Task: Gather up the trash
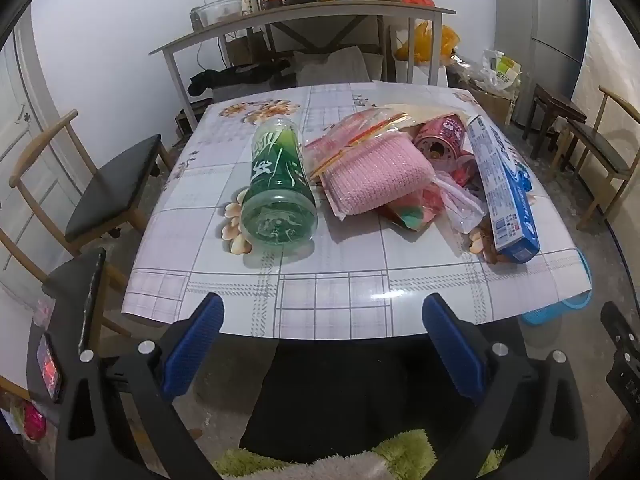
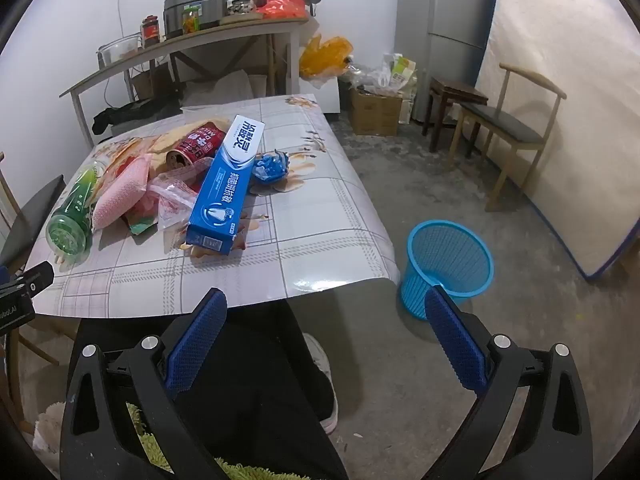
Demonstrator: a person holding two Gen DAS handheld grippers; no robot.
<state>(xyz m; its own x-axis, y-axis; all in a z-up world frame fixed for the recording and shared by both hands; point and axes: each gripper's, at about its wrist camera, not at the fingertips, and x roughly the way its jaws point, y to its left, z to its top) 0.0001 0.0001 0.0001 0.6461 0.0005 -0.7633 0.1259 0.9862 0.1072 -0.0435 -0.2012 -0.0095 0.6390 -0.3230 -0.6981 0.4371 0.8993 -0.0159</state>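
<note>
Blue-padded left tongs (image 1: 322,312) and right tongs (image 2: 326,306) angled downward, spread wide, empty

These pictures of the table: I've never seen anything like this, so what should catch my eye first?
First comes the heap of trash on the checked table: a green bottle lying on its side at the left, a pink packet in the middle, and a long blue toothpaste box at the right. On the floor beside the table stands a blue mesh bin. Two wide-open claws, left and right, hang before the table's near edge, holding nothing.
</note>
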